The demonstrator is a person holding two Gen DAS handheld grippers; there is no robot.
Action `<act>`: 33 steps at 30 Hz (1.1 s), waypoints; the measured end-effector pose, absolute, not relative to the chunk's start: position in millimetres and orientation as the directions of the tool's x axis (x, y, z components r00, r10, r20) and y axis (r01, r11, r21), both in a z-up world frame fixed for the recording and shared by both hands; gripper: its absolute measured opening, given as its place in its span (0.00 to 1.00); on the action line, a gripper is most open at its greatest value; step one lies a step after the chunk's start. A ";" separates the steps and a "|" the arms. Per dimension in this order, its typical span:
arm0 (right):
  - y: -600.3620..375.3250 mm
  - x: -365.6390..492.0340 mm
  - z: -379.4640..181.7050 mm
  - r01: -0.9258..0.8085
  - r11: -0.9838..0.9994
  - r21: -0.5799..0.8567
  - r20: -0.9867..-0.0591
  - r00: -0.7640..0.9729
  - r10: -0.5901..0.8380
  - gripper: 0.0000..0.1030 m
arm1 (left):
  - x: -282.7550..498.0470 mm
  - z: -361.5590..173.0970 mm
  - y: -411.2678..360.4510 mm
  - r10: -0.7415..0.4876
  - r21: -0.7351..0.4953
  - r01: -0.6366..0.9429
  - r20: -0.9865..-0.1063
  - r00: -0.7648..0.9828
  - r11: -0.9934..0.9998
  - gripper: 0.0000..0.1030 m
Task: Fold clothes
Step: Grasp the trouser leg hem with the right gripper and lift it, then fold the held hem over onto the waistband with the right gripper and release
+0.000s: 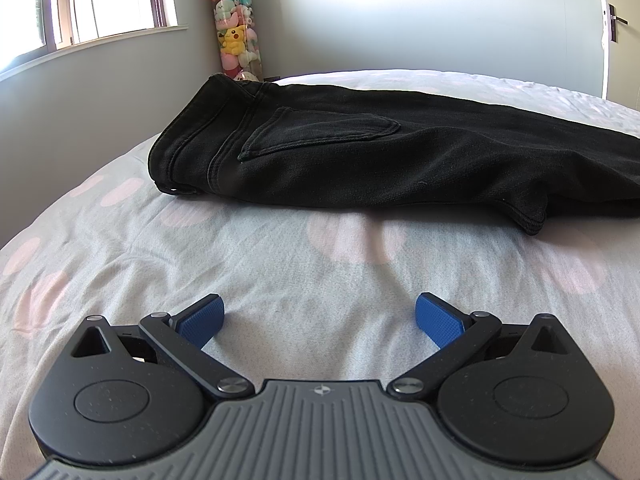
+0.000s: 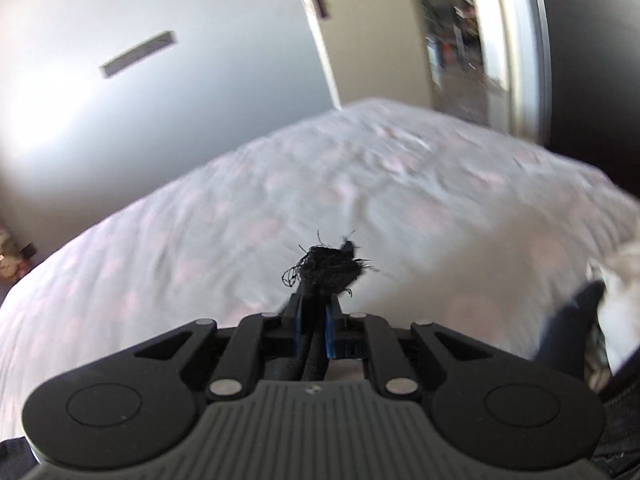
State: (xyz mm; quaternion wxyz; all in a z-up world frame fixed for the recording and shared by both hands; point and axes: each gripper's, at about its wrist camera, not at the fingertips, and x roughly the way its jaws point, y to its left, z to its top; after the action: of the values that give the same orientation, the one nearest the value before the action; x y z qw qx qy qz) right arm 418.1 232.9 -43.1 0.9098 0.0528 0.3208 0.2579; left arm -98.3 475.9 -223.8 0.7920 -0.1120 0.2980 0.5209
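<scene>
Black jeans (image 1: pixel 360 148) lie folded lengthwise across the bed, waistband at the left, back pocket facing up. My left gripper (image 1: pixel 320 320) is open and empty, low over the sheet, a short way in front of the jeans. My right gripper (image 2: pixel 314 320) is shut on a frayed black hem of the jeans (image 2: pixel 326 266), which sticks out past the blue pads. More black cloth hangs under it at the lower right (image 2: pixel 568 328). The right wrist view is blurred by motion.
The bed (image 1: pixel 280 264) has a pale sheet with pink dots. A tall clear tube of plush toys (image 1: pixel 236 28) stands in the far corner by a window (image 1: pixel 100 0). A door (image 2: pixel 320 32) stands beyond the bed.
</scene>
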 end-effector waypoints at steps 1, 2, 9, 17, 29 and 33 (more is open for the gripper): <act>243.3 408.1 -31.8 -0.471 0.846 0.250 -0.538 0.659 0.526 0.12 | -98.2 -223.8 475.9 0.758 0.133 -0.892 -0.589 0.280 0.432 1.00; 253.8 397.9 -20.6 -0.505 0.830 0.238 -0.521 0.655 0.548 0.12 | -98.3 -223.9 475.7 0.758 0.133 -0.892 -0.589 0.280 0.432 1.00; 331.6 312.6 27.6 -0.718 0.680 0.149 -0.444 0.565 0.695 0.12 | -98.3 -224.0 475.8 0.756 0.129 -0.892 -0.591 0.281 0.433 1.00; 414.9 230.9 7.3 -0.841 0.530 0.109 -0.483 0.421 0.768 0.12 | -97.8 -223.8 475.8 0.754 0.129 -0.892 -0.593 0.281 0.433 1.00; 462.2 138.7 -137.9 -0.929 0.355 0.105 -0.693 0.187 0.696 0.13 | -96.4 -224.3 477.7 0.753 0.129 -0.892 -0.595 0.281 0.434 1.00; 461.4 134.5 -163.3 -0.942 0.322 0.096 -0.736 0.151 0.660 0.14 | -95.8 -224.4 478.7 0.753 0.129 -0.892 -0.595 0.280 0.433 1.00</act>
State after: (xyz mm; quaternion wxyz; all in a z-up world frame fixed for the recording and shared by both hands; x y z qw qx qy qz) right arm 134.5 461.4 -163.3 0.7320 -0.1989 0.3539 0.5471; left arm -95.8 478.7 -224.4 0.7916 -0.1157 0.3000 0.5196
